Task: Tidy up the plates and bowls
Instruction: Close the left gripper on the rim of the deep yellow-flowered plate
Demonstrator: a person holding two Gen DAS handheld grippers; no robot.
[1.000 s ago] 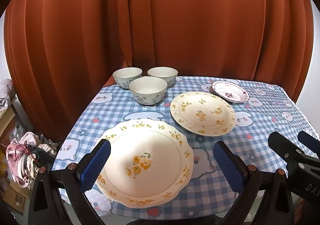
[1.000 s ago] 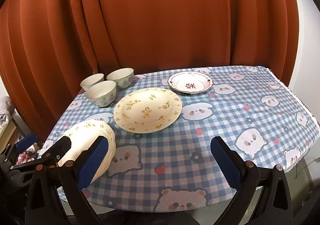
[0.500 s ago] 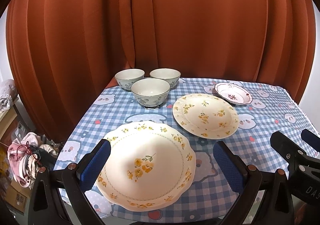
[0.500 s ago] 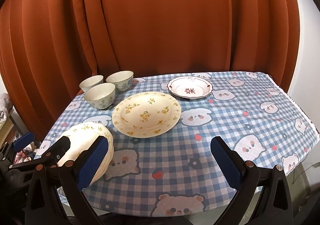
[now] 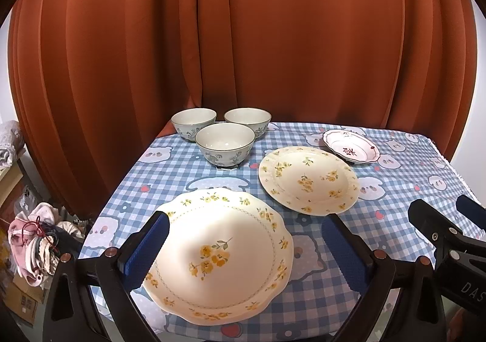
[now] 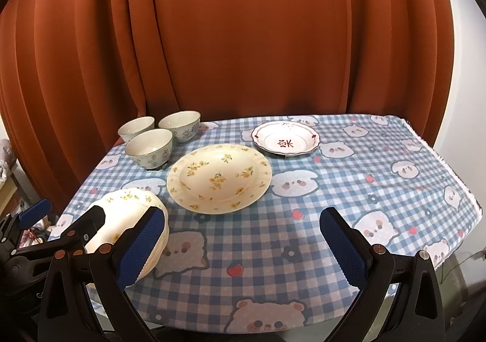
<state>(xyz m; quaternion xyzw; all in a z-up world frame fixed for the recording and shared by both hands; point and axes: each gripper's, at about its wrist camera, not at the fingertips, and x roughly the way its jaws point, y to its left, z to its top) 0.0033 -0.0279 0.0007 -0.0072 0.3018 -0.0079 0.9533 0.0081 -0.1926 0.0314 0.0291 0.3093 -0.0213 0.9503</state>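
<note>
The left gripper (image 5: 243,238) is held with its jaws spread wide, nothing clasped between them. Between and just beyond its blue pads (image 5: 148,247) a scalloped plate (image 5: 221,253) with yellow flowers is seen lying flat on the checked cloth (image 5: 170,171); whether the pads touch its rim cannot be told. Ahead of the jaws and toward the right finger, a round plate (image 5: 308,181) with small yellow sprigs is set on the cloth, apart from the scalloped one. Farther ahead and to the right of that, a small plate (image 5: 350,146) with a red motif is placed. Straight ahead beyond the jaws, three bowls (image 5: 224,143) are grouped close together, upright, two behind and one in front, near the cloth's far left corner. Behind them an orange curtain (image 5: 273,38) is hung. A heap of clothes (image 5: 33,238) is seen left of the left finger, off the table.

The right gripper (image 6: 243,241) is likewise released, its jaws wide apart over bare cloth. In its view the scalloped plate (image 6: 127,202) is partly hidden behind the left finger, the round plate (image 6: 218,177) is ahead and slightly left of the gap, the small plate (image 6: 285,138) is farther ahead, and the bowls (image 6: 148,147) are at the far left. The left gripper's black frame is seen just outside the left finger.
</note>
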